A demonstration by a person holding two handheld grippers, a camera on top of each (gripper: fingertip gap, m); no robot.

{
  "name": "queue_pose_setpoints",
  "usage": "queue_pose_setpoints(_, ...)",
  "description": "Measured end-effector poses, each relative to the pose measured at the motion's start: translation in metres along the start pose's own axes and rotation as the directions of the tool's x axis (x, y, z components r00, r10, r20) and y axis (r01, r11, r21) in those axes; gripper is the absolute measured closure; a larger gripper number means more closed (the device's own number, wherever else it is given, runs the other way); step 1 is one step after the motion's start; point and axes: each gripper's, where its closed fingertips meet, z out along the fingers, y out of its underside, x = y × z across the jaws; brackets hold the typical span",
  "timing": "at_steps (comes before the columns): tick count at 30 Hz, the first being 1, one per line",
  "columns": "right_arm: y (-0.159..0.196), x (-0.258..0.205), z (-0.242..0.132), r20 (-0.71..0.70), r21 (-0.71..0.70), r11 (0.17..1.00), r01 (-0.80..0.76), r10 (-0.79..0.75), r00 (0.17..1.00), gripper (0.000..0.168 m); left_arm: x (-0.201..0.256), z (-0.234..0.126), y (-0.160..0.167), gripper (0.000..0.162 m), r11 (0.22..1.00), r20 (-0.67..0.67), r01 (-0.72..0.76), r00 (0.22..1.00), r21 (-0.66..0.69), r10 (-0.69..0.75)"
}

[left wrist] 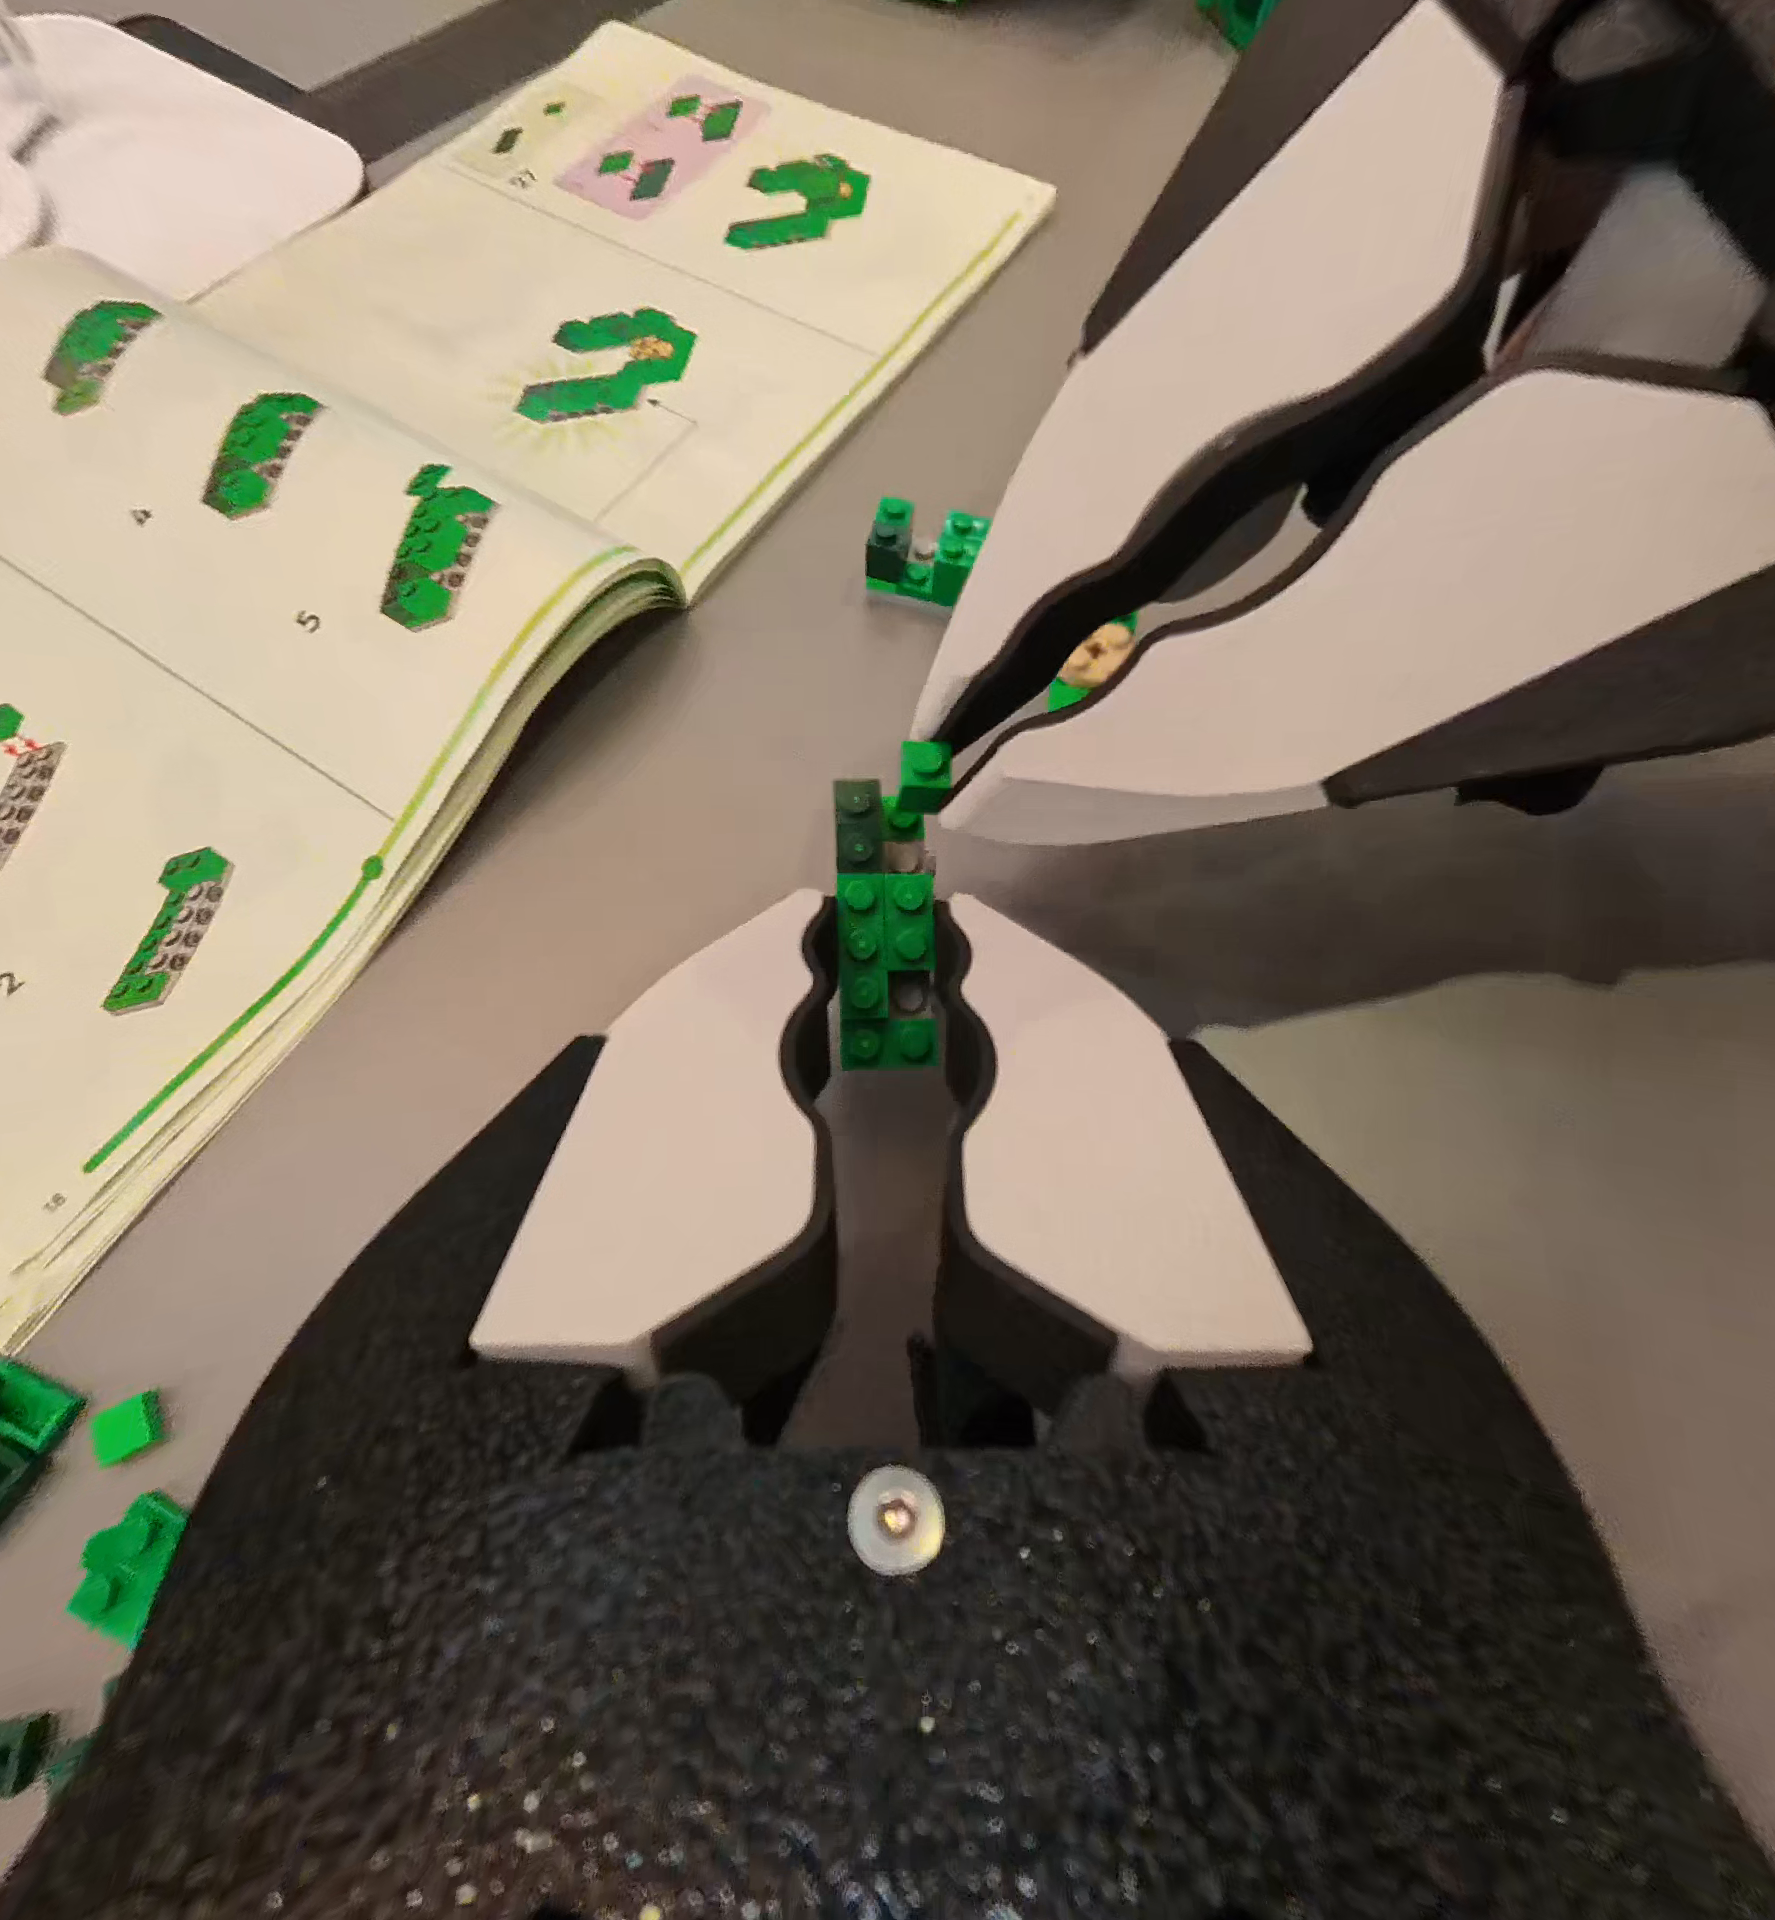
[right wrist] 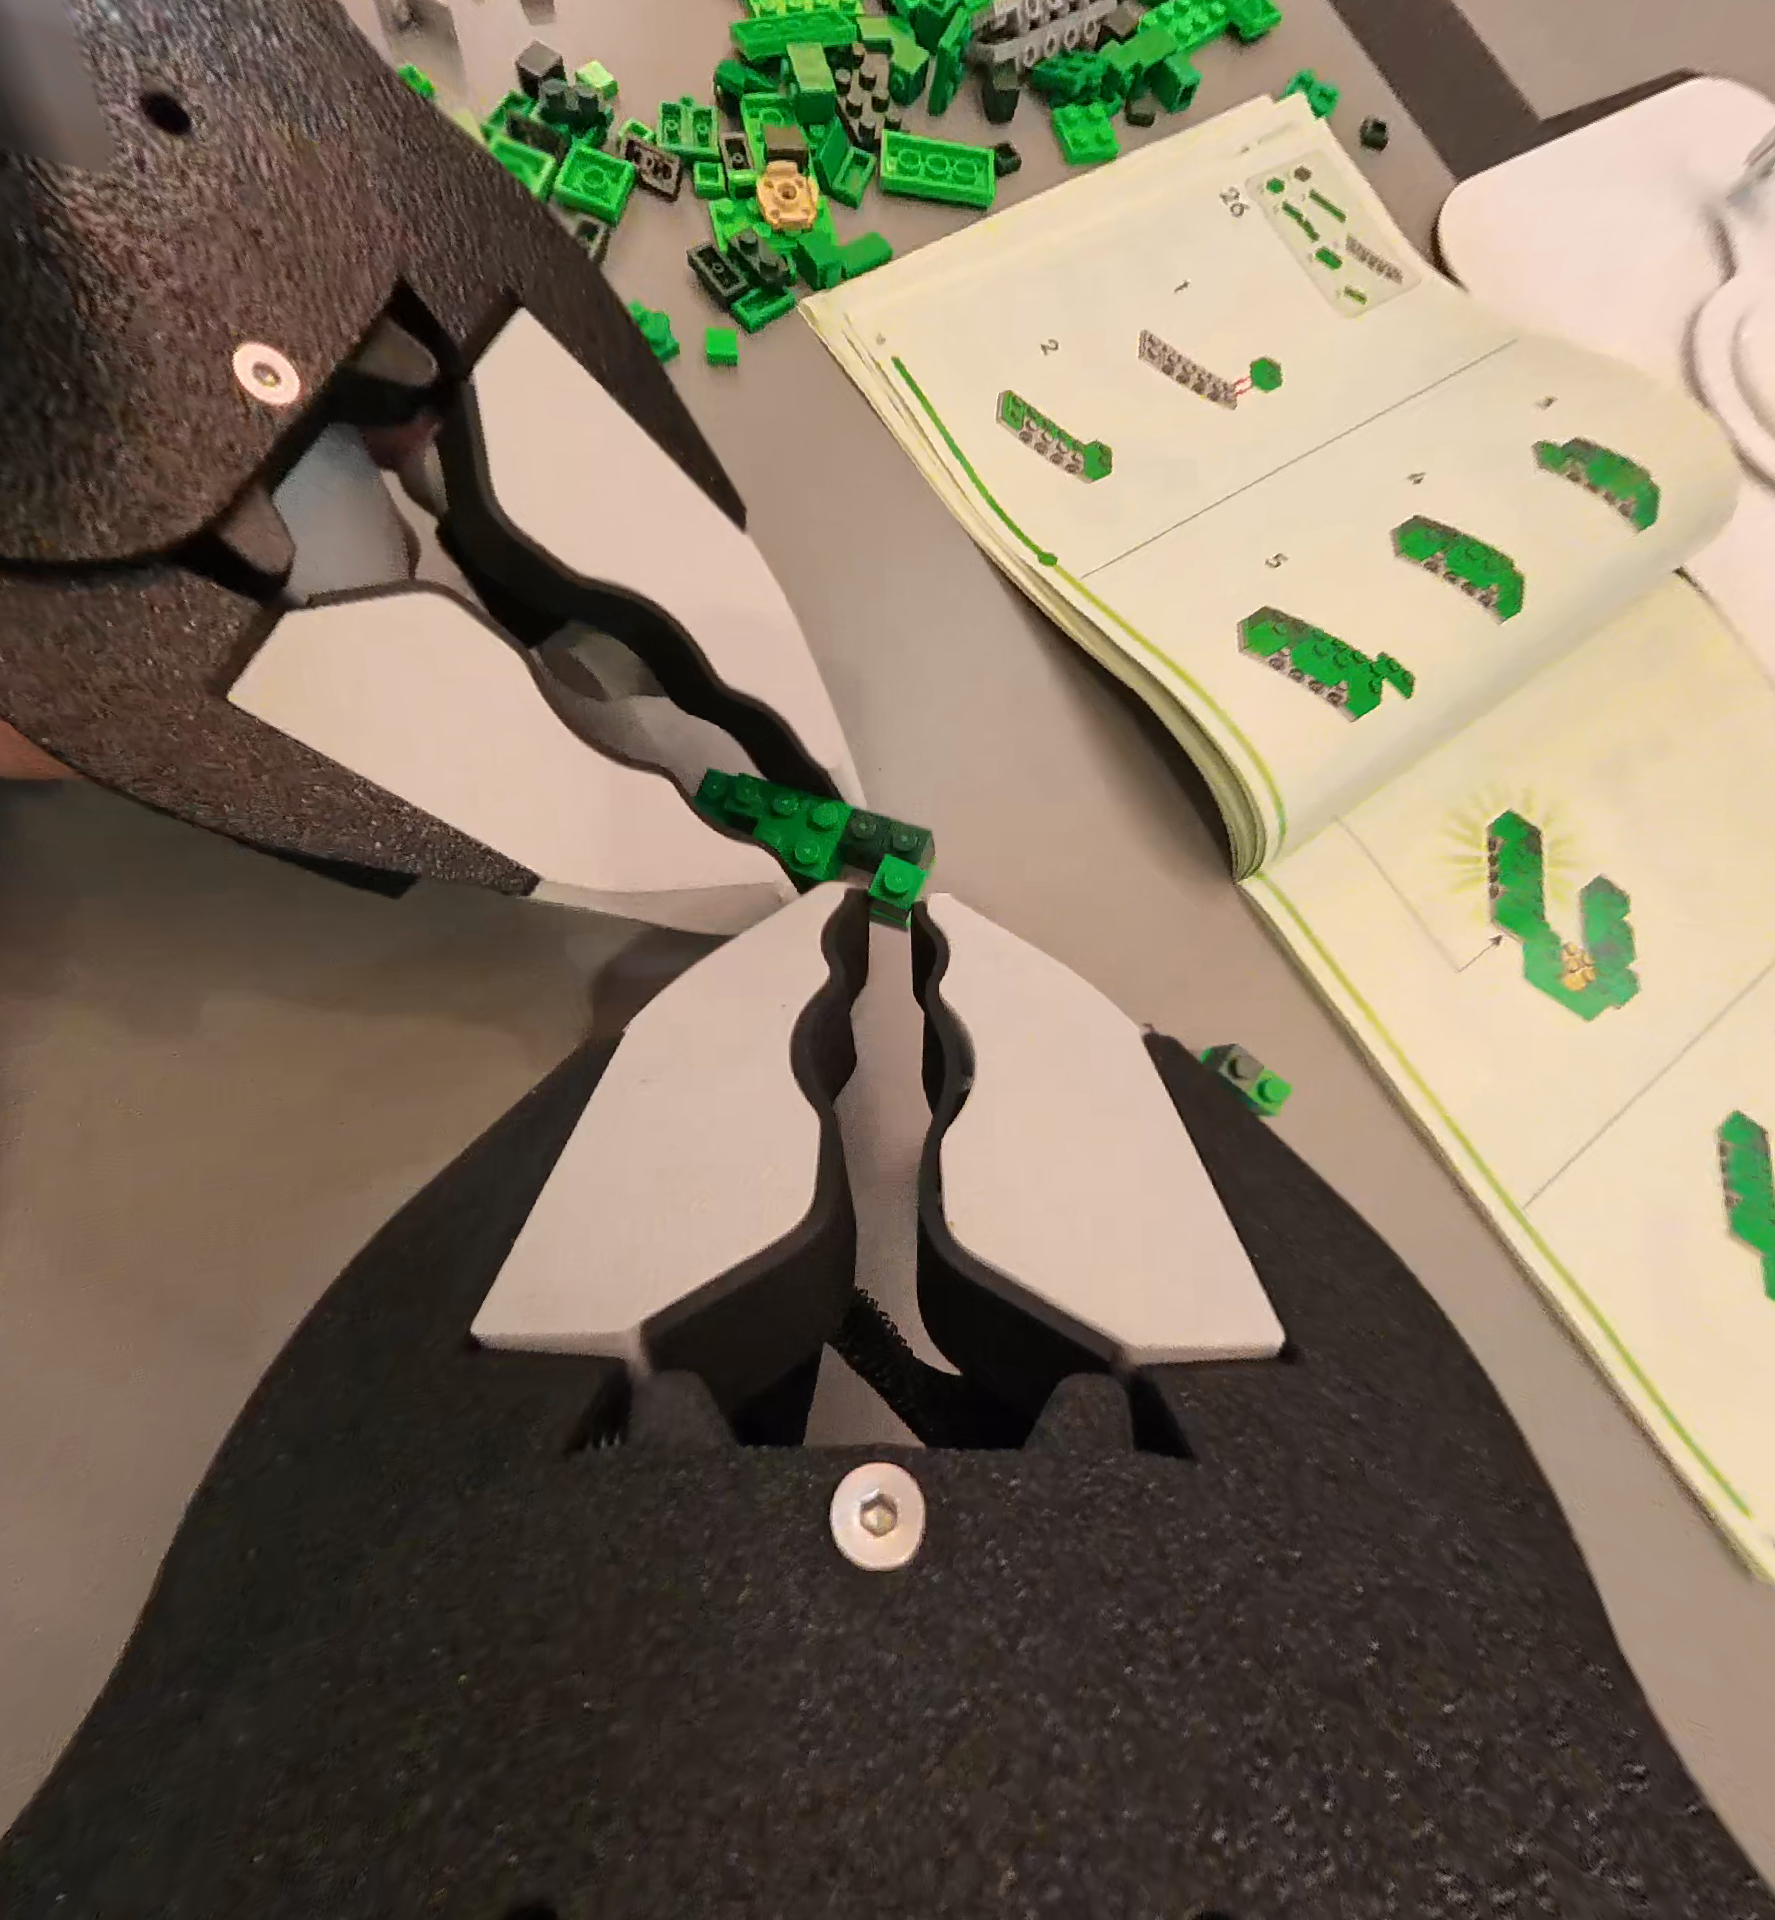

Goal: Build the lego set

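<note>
My left gripper is shut on a long green lego assembly and holds it above the grey table. It also shows in the right wrist view, held by the left gripper coming in from the left. My right gripper is shut on a small bright green brick and holds it against the far end of the assembly. In the left wrist view the right gripper comes in from the upper right with that brick at its tips.
An open instruction booklet lies on the table, also seen in the right wrist view. A pile of loose green bricks lies beyond it. A small built green piece sits near the booklet. A white tray holds glassware. Both grippers' tips are close together, under 4 cm apart.
</note>
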Motion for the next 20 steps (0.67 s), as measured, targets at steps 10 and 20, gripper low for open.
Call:
queue_pose_setpoints(10,0.013,-0.002,0.005,0.010,-0.073,0.997,0.028,-0.028,1.000,0.161,0.006,0.004,0.003,0.146,0.999,-0.012,-0.044,0.999,-0.022,0.044)
queue_pose_setpoints(20,0.014,-0.002,0.006,-0.019,-0.112,0.990,0.086,-0.089,0.996,0.161,0.007,0.004,0.004,0.145,0.999,-0.020,-0.032,0.999,-0.031,0.031)
